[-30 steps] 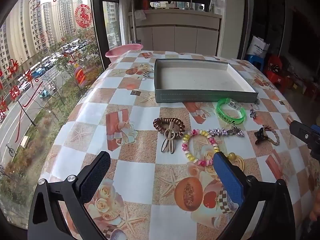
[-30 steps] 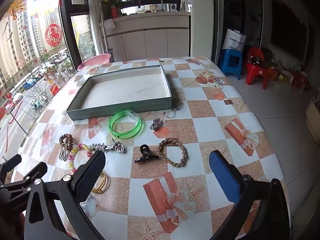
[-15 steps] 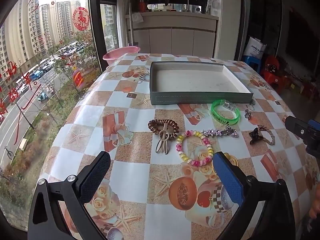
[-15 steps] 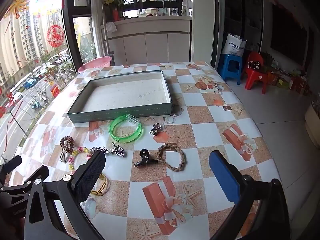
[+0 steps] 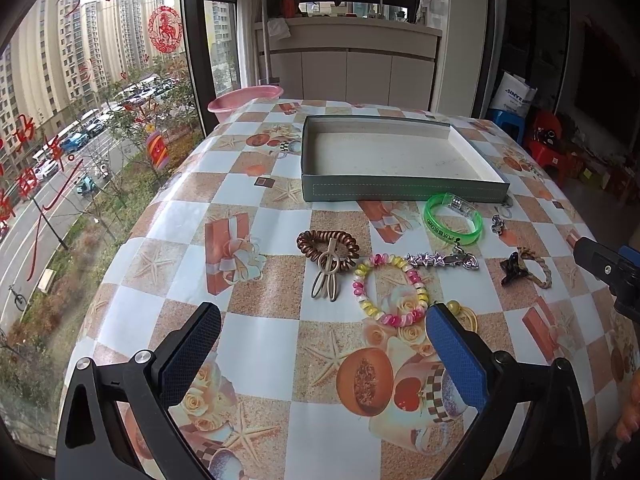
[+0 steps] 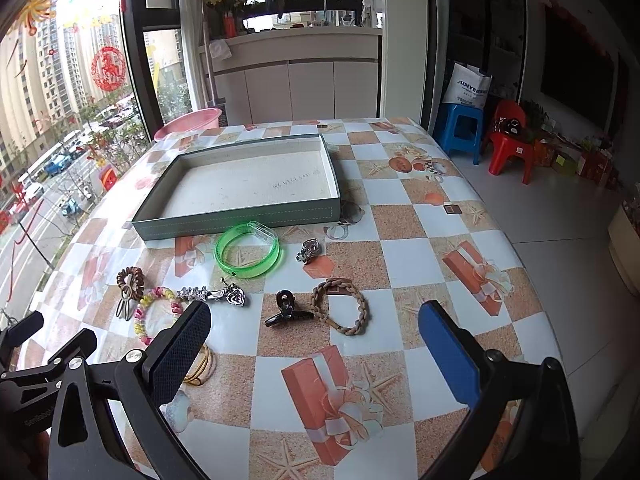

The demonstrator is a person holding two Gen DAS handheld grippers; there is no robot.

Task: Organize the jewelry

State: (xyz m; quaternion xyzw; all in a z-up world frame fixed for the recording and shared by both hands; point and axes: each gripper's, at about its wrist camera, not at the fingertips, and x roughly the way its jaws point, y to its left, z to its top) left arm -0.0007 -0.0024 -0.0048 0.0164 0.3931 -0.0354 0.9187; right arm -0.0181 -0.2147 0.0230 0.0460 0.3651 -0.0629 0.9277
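A shallow grey-green box [image 5: 400, 192] [image 6: 240, 220] lies empty at the back of the table. In front of it are a green bangle [image 5: 452, 225] [image 6: 248, 250], a brown spiral hair tie with a beige clip [image 5: 328, 246] [image 6: 130, 280], a pastel bead bracelet [image 5: 390, 290] [image 6: 154, 308], a silver star chain with a heart [image 5: 444, 260] [image 6: 216, 294], a black claw clip [image 5: 512, 270] [image 6: 286, 312], a braided tan bracelet [image 6: 340, 306] and a small silver charm [image 6: 308, 250]. My left gripper [image 5: 320, 344] and right gripper [image 6: 316, 340] hover open above the near table, holding nothing.
A pink basin [image 5: 244, 100] sits beyond the table's far left corner by the window. A gold bangle [image 6: 200, 364] lies near my right gripper's left finger. Blue and red stools [image 6: 504, 140] stand on the floor to the right.
Both grippers have pulled back and risen slightly, so the table and box sit a little farther off. No item has moved.
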